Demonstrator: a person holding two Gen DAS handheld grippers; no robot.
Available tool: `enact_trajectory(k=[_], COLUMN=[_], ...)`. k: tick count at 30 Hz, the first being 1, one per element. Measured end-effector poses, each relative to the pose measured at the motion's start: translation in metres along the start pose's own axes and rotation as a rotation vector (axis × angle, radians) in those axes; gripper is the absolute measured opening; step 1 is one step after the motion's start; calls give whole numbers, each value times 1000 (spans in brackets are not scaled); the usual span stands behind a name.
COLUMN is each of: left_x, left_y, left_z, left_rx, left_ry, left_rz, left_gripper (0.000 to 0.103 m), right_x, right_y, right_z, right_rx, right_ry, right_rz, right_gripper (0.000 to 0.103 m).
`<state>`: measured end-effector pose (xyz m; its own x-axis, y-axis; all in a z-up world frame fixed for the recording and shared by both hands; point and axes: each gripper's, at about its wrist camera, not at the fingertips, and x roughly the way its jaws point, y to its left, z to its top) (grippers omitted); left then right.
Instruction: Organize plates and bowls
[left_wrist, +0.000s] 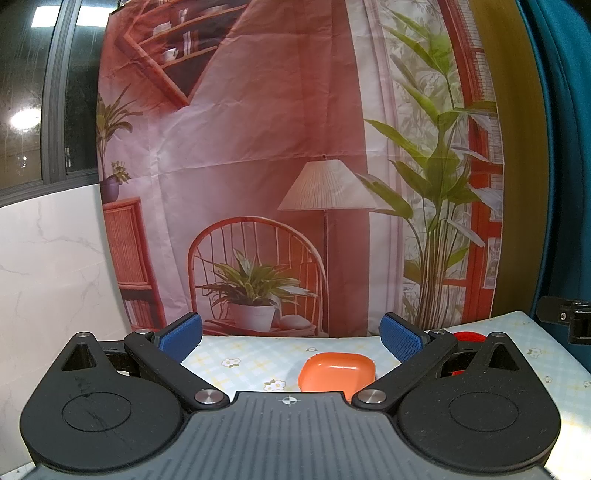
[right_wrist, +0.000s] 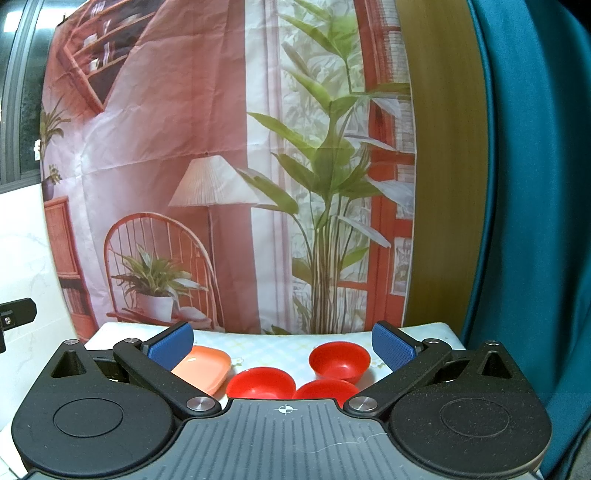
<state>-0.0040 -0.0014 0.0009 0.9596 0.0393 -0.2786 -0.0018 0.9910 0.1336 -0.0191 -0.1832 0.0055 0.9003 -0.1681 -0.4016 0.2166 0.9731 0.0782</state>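
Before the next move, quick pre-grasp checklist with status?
1. Left gripper open and empty: ok.
2. Right gripper open and empty: ok.
3. Orange plate upright on the table, clear of the bowls: ok.
4. Three red bowls upright, not yet stacked: ok. Near two look close; touching: cannot tell.
5. Near bowls fully visible: not ok, gripper body hides their front edges.

No readable text, labels, numbers or signs anywhere
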Motion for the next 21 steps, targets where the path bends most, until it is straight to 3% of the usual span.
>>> enact_trajectory(k=[6, 21], left_x=[3, 46], left_y=[-1, -14], left_z=[-1, -29], left_rx=[-1, 3], left_ry=[7, 72], left_rz=[9, -27], left_gripper=[103, 103], right_x=[-1, 29], right_y=[1, -7], right_z=[4, -31], right_rx=[2, 7], right_ry=[3, 11], right_rz=[0, 37], right_gripper=[103, 103])
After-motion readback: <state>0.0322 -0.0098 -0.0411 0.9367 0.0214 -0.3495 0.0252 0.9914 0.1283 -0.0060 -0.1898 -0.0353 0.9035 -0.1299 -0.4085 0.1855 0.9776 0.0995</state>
